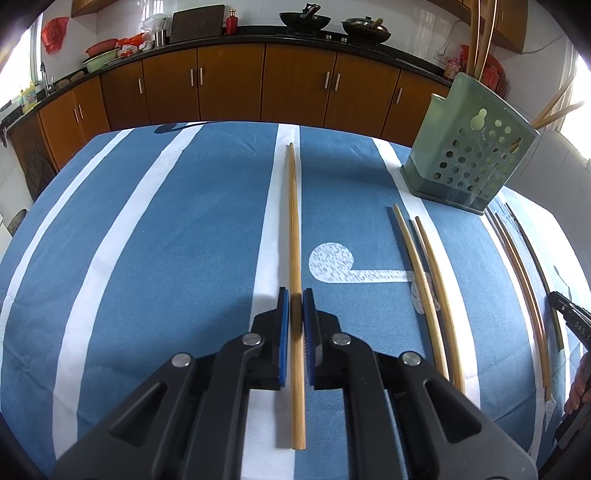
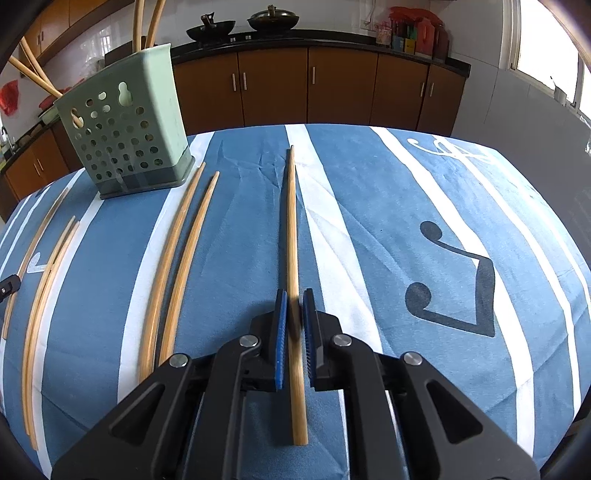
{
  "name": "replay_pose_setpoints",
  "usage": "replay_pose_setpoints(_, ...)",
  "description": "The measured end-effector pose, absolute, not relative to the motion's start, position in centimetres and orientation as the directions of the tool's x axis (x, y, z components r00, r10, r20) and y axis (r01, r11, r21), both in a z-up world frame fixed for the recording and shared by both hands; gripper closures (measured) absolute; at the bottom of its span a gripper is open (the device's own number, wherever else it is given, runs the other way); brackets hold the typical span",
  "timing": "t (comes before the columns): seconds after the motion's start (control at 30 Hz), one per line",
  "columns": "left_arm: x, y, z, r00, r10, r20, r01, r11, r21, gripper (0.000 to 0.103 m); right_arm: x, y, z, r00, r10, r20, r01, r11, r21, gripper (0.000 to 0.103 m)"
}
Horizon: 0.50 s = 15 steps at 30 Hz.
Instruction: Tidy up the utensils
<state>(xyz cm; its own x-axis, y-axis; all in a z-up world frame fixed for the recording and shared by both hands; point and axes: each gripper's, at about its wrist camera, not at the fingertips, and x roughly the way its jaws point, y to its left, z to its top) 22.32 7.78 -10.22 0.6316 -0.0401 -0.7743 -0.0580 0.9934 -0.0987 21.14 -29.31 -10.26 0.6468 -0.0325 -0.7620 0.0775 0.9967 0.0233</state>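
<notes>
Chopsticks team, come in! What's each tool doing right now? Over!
Left tool shut on a chopstick. Right tool shut on another chopstick. Green holder upright, path clear. Loose chopsticks still on cloth.

Pale wooden chopsticks (image 1: 294, 229) are seen — smooth, lightly grained. The bench cloth (image 1: 184, 240) is shown matt and woven, faintly creased. The perforated holder (image 1: 469, 155) is rendered in dull green plastic — gripper pads (image 2: 280, 332) in ridged blue rubber.

Holder (image 2: 127, 136) stands at bench (image 2: 369, 240) far edge, chopsticks (image 2: 142, 22) upright in it. Loose pair (image 2: 177, 266) lies right of holder, another pair (image 1: 436, 291) left. Outermost: one chopstick (image 1: 295, 258) far left, another (image 2: 292, 240) far right. Cabinets (image 1: 229, 81) behind.
</notes>
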Motion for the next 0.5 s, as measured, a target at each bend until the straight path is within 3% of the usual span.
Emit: replay_pose_setpoints(0.5,22.30,8.03,-10.20,0.633,-0.060,-0.772,-0.058,0.991,-0.124,0.093,21.11,-29.84,-10.26,0.647,-0.025,-0.762,0.090,0.995,0.043,0.088)
